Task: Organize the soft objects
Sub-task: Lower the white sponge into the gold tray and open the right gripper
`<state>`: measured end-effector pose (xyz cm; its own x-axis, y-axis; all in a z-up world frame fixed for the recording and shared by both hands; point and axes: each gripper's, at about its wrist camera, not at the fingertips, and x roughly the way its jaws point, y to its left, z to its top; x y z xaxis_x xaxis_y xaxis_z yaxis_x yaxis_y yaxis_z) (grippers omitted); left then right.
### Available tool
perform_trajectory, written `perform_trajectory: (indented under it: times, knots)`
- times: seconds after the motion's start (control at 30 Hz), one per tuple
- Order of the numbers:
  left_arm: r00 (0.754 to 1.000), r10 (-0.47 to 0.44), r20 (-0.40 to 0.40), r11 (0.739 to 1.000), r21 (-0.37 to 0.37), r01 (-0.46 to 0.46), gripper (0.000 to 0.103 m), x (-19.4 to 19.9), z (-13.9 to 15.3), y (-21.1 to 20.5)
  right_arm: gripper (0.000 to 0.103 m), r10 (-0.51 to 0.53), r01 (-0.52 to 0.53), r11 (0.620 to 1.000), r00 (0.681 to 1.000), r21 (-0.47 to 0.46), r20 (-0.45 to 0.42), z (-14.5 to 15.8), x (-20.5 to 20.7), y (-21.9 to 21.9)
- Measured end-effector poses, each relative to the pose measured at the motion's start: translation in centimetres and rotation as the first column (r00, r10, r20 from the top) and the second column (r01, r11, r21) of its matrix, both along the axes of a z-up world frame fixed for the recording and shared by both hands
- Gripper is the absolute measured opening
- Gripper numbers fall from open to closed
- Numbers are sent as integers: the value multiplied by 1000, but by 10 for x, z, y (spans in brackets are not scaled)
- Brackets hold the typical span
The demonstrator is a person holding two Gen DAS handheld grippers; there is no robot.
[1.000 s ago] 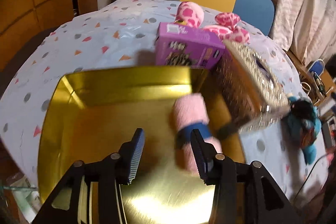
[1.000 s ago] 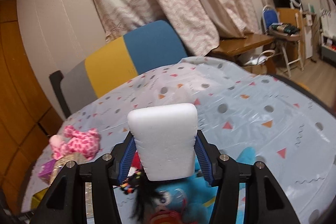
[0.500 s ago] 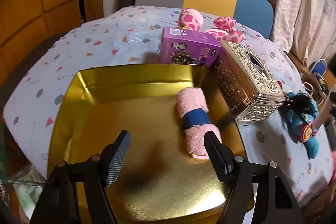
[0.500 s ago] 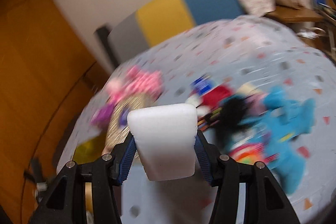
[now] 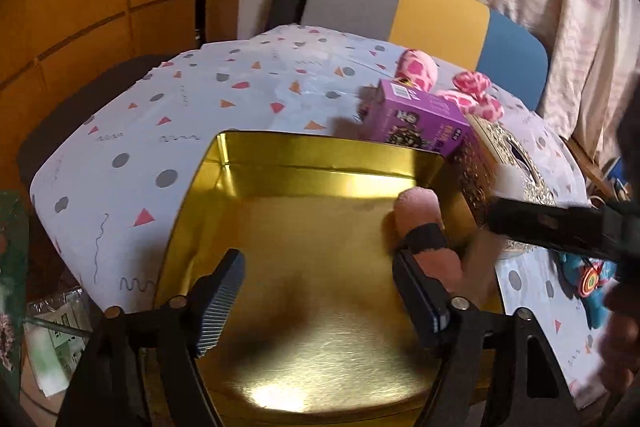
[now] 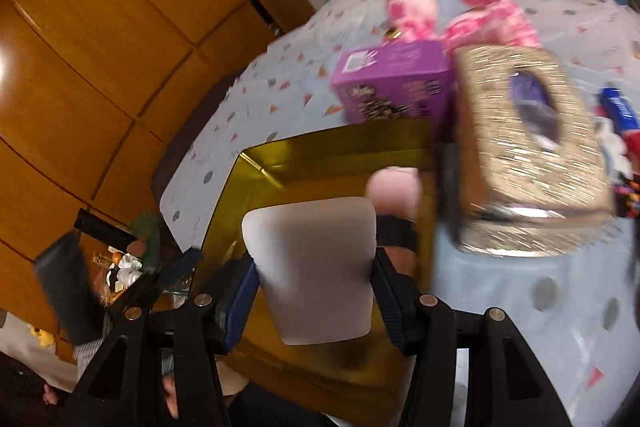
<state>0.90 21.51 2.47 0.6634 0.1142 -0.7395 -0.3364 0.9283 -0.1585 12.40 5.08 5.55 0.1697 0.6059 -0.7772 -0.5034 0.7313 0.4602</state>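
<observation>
Swung across from the blue toy, the white foam block (image 6: 310, 269) is now held over the gold tray (image 5: 280, 163) by the right hand-held gripper (image 6: 312, 291), its jaws easing apart. At left, the left hand-held gripper (image 5: 318, 291) is opening wide, empty; the rolled pink towel (image 5: 424, 227) lies in the tray's right side.

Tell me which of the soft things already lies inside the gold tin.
The rolled pink towel with a dark band, lying against the gold tin's right wall. The pink spotted plush lies on the tablecloth.
</observation>
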Motion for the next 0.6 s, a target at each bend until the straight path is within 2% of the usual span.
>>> perform_trajectory:
  times: [0.07, 0.13, 0.17, 0.2, 0.33, 0.5, 0.6]
  knots:
    - [1000, 10, 7, 1000, -11, -10, 80, -4, 1, 5, 60, -4, 4, 1000, 1000, -17, -9, -9, 13, 19]
    - [1000, 8, 10, 1000, -23, -8, 80, -6, 0, 9, 70, -32, 32, 999, 999, -21, -11, -16, 25, 28]
    - [1000, 7, 9, 1000, -23, -7, 80, -7, 0, 9, 80, -49, 49, 999, 999, -21, -7, -18, 29, 28]
    - [1000, 2, 7, 1000, -18, -2, 80, -8, -1, 9, 86, -65, 65, 998, 998, -19, -1, -20, 32, 29]
    - [1000, -4, 1, 1000, -14, 4, 80, -11, -5, 7, 86, -85, 85, 996, 996, -21, 12, -21, 32, 25]
    - [1000, -19, -6, 1000, -25, 19, 80, -9, -8, 2, 86, -87, 90, 996, 992, -30, 88, -13, 15, 3]
    - [999, -41, -6, 999, -4, 41, 80, -7, -7, -5, 86, -89, 95, 995, 985, -38, 148, -5, 3, -13]
